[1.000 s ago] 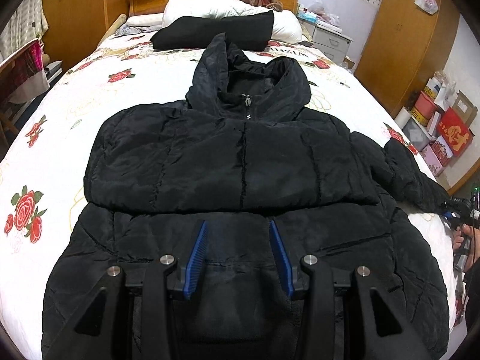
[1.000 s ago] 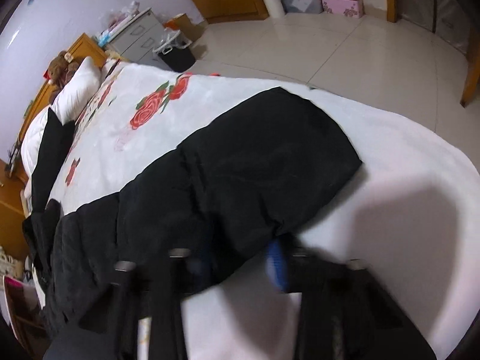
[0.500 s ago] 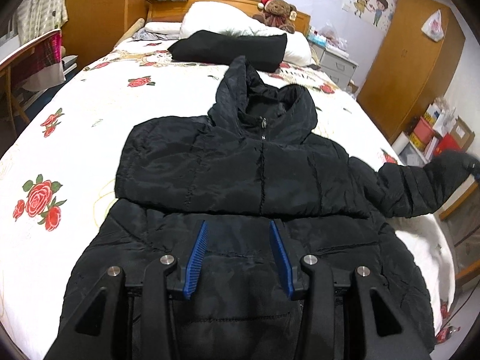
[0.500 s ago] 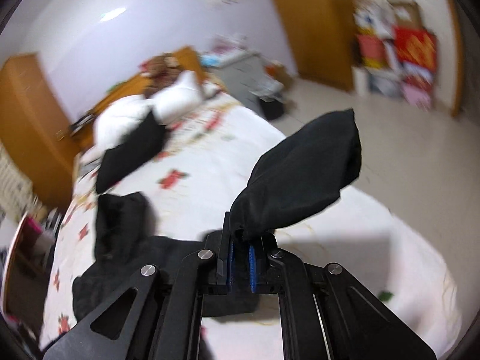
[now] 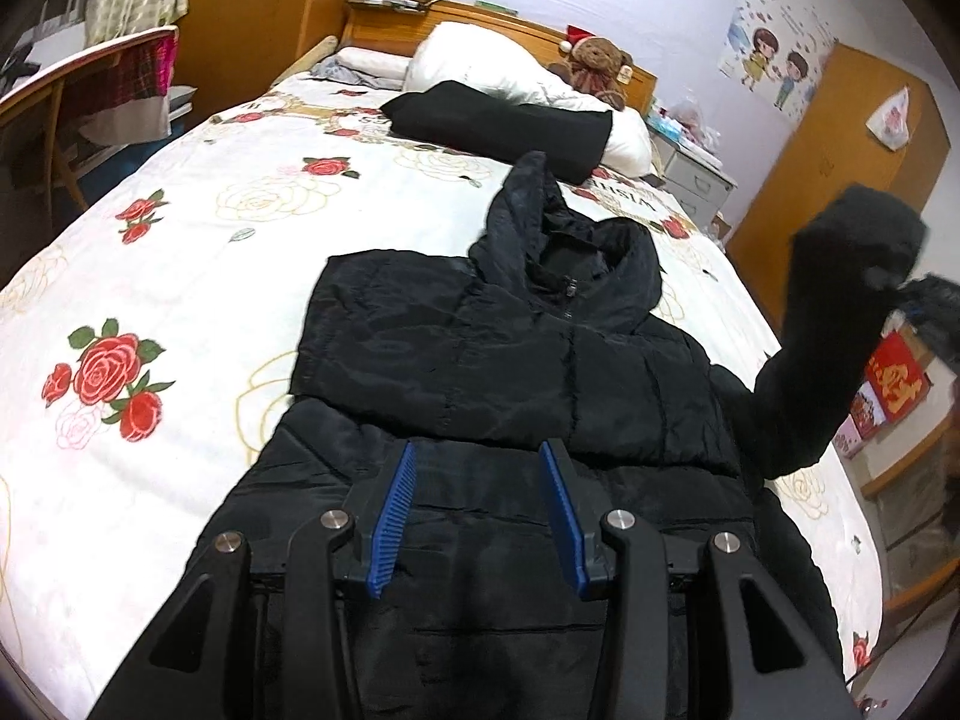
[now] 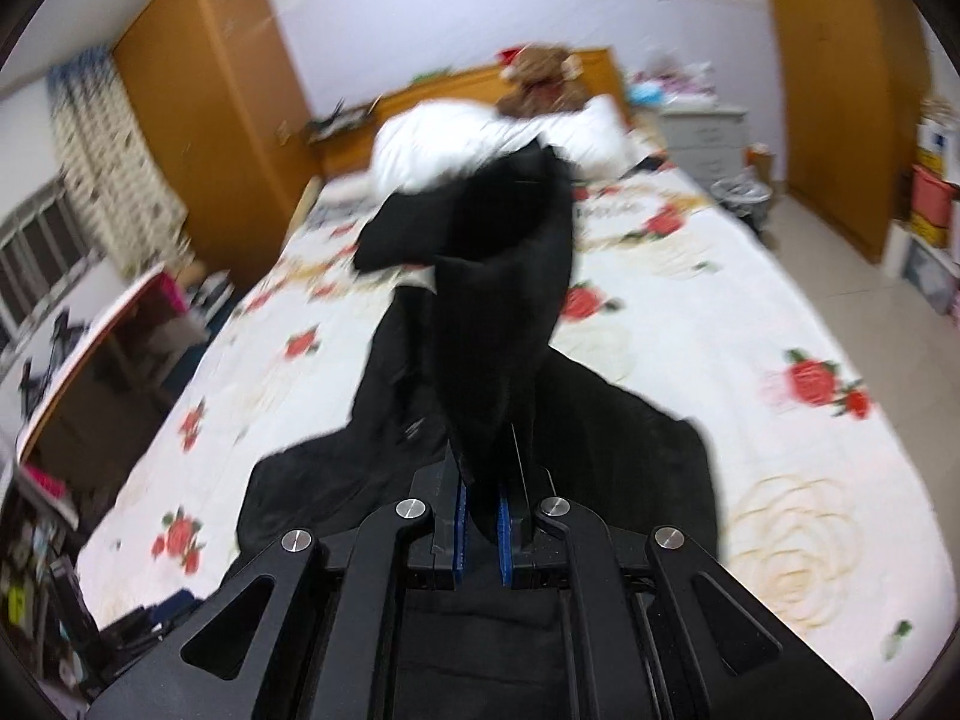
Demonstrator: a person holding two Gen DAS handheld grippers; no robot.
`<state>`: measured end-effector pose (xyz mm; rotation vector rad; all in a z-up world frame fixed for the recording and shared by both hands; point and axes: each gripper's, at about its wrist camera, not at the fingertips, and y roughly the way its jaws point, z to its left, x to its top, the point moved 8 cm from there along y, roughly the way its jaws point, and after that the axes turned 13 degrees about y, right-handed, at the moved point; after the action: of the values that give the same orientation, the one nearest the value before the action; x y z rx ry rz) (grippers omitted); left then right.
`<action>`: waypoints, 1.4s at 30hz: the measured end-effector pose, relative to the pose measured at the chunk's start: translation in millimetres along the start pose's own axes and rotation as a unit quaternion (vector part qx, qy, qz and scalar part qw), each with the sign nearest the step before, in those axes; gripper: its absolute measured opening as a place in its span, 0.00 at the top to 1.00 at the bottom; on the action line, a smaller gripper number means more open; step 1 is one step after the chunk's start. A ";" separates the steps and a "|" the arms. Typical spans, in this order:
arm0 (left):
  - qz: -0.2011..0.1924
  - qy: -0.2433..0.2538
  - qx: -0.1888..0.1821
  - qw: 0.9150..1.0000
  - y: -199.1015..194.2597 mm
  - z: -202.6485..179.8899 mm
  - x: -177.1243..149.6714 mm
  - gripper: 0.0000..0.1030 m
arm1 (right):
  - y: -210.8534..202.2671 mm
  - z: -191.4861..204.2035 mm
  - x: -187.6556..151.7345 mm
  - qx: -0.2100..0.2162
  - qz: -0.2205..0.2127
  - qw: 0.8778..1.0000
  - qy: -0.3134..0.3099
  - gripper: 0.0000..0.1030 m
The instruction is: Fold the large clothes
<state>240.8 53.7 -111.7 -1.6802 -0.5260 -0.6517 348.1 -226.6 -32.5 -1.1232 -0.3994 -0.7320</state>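
A black hooded puffer jacket (image 5: 510, 360) lies front up on the rose-print bed, its left sleeve folded across the chest. My left gripper (image 5: 477, 510) is open and empty, hovering over the jacket's lower front. My right gripper (image 6: 480, 516) is shut on the cuff of the jacket's right sleeve (image 6: 498, 312) and holds it up in the air. The raised sleeve (image 5: 840, 312) also shows at the right of the left wrist view. The jacket body (image 6: 630, 438) spreads below the right gripper.
A folded black garment (image 5: 498, 126), white pillows (image 5: 480, 60) and a teddy bear (image 5: 600, 60) lie at the head of the bed (image 5: 180, 252). A chair (image 5: 78, 108) stands left, a nightstand (image 5: 696, 174) and wardrobe (image 5: 840, 138) right.
My right gripper closed on the right sleeve's cuff, lifted it off the bed edge and swung it up over the jacket. My left gripper stayed open over the hem, tilting its view upward.
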 end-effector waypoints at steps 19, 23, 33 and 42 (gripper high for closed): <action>0.016 -0.032 -0.010 0.999 20.2 33.6 2.6 0.48 | 120.1 49.4 -136.1 0.075 0.199 0.977 -0.018 0.47; 0.018 -0.021 -0.053 0.998 31.3 8.2 20.6 0.38 | 81.2 43.5 -118.2 0.112 0.164 0.980 -0.017 0.46; 0.112 0.004 -0.075 0.991 151.4 -43.5 35.7 0.42 | 32.8 -127.3 -58.9 -0.024 0.052 0.994 0.093 0.63; 0.066 0.042 -0.011 0.997 148.3 -29.2 42.8 0.97 | 88.4 -141.2 -63.3 -0.051 0.074 0.993 0.074 0.79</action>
<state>366.0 -4.7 -186.5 -1.6841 -0.3469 -0.6303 356.4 -314.1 -187.5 -1.1723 -0.1529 -0.7062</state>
